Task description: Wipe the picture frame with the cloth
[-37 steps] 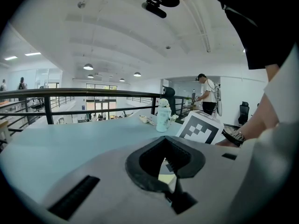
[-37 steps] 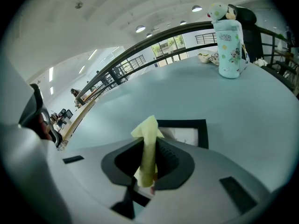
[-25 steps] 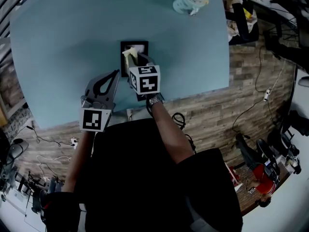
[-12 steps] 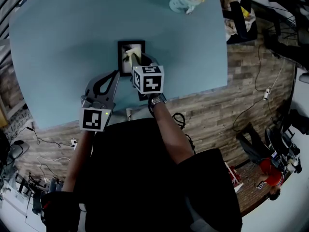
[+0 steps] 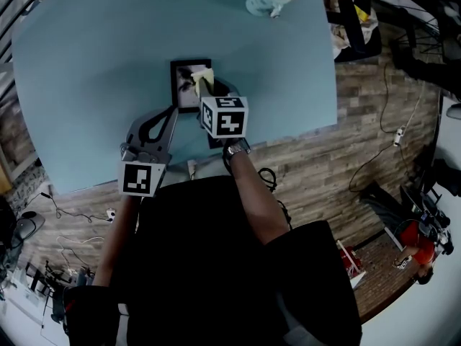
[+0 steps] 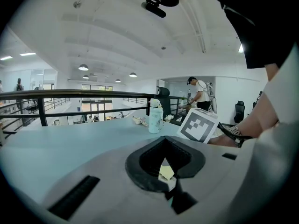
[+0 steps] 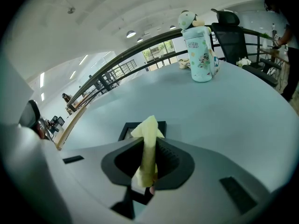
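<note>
Nearby, holding left gripper pinched shut, seemingly empty, just beside picture frame; clamping yellow cloth in right gripper, over that frame on blue table. Probably mid-wipe, with more frame left to cover.

Picture frame: black rectangular border, lying flat on the blue worktop. Cloth: pale yellow, bunched into a narrow strip, clamped between the jaws of the right gripper. Its free end protrudes past the jaws over the frame's right side. Contact with the frame cannot be confirmed.
</note>
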### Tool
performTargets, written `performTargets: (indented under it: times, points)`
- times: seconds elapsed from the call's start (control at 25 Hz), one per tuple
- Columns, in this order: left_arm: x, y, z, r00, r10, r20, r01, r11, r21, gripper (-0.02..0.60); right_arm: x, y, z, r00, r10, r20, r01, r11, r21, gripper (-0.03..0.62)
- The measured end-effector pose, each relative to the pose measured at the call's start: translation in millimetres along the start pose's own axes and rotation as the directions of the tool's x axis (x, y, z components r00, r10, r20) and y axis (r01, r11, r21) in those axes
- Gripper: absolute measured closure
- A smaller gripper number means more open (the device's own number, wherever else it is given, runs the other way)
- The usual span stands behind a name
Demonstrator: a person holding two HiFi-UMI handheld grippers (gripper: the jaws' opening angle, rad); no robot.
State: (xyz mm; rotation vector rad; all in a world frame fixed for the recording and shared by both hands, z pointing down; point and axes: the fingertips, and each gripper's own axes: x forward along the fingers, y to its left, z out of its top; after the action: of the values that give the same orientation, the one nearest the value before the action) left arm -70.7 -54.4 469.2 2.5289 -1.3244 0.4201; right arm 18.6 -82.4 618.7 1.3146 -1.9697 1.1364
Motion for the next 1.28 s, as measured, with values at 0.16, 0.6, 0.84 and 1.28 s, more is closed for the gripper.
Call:
performTargets:
  times: [0.16, 0.6, 0.84, 1.28]
  points:
    - [0, -3, 1, 1.000, 0.000, -0.001, 0.000, 1.000, -0.004, 0.584, -4, -8, 0, 1.000, -0.014, 0.004, 0.014, 1.000, 0.007, 0.536]
    - [0, -11, 3, 1.000, -0.009, 0.003, 0.009, 1.000, 0.008, 0.584, -15, -28, -1, 0.998, -0.053, 0.015, 0.052, 0.998, 0.030, 0.536]
    - [-1, -12, 4, 1.000, 0.011, 0.005, -0.011, 1.000, 0.019, 0.584, -23, -39, 0, 0.998, -0.060, 0.028, 0.059, 0.998, 0.035, 0.536]
    - [-13, -6, 6, 0.998, 0.058, 0.032, -0.058, 0.998, -0.016, 0.584, -37, -36, 0, 0.998, -0.062, 0.024, 0.062, 0.998, -0.007, 0.536]
